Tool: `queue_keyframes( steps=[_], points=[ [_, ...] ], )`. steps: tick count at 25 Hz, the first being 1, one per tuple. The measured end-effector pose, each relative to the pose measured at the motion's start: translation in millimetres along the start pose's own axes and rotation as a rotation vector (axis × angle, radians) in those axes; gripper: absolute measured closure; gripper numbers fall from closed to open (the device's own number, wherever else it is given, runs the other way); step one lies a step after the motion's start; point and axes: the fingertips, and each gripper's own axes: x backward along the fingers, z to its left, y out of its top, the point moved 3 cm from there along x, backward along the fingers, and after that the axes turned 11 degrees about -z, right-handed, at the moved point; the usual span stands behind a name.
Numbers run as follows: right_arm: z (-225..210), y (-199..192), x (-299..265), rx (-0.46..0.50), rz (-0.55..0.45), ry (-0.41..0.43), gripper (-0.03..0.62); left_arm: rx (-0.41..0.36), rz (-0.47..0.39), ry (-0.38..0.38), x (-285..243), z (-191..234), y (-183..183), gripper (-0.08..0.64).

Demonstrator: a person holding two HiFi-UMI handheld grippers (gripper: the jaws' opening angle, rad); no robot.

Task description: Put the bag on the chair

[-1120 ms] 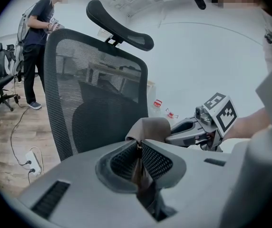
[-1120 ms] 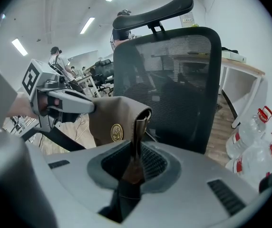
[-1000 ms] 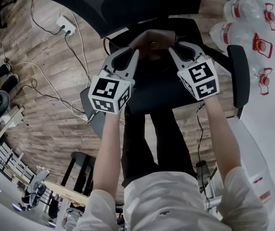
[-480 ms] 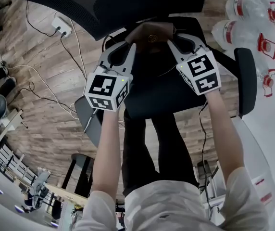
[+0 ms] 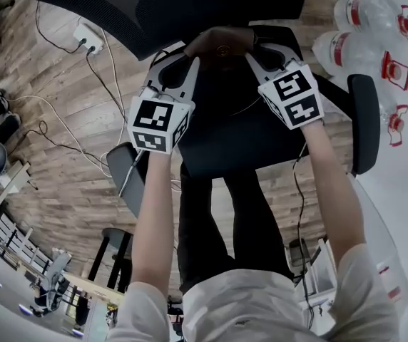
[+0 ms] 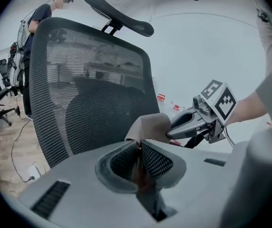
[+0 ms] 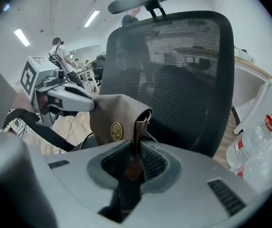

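The left hand-held gripper (image 5: 192,61) and the right hand-held gripper (image 5: 252,57) are each clamped on an end of the brown bag (image 5: 222,43) between them. The chair (image 5: 225,141) seat lies beneath them, with its mesh back just beyond.

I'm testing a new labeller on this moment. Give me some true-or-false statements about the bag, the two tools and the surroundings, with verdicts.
1. The right tool is shut on the brown bag. True.
2. The left tool hangs open and empty. False: it too is shut on the bag.
3. The bag bears a round gold emblem. True.
4. The chair has a solid leather backrest. False: the backrest is black mesh.
5. The water bottles are on the person's left. False: they are on the right.
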Motion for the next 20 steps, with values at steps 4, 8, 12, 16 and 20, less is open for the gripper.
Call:
queue_keyframes(
  steps=[4,8,12,16,20],
  points=[
    [-2.5,1.0,-7.5,0.002,0.012,-0.003,0.528,-0.005,0.011,0.003,-5.2,7.8,-2.9,0.529],
    [-9.0,-2.4,-13.9,0.004,0.028,-0.006,0.528,-0.025,0.016,-0.005,-14.0,10.7,-5.9,0.529],
    [-15.0,-6.2,-20.1,0.0,0.042,-0.01,0.528,-0.043,0.028,-0.018,-22.0,13.7,-10.6,0.529],
    [-18.5,-9.3,-25.6,-0.001,0.058,-0.015,0.526,-0.051,0.039,-0.013,-28.5,16.8,-14.0,0.529],
    [-21.2,-15.0,-30.4,-0.01,0.081,-0.026,0.526,-0.076,0.065,-0.01,-35.7,17.2,-20.4,0.529]
  ],
)
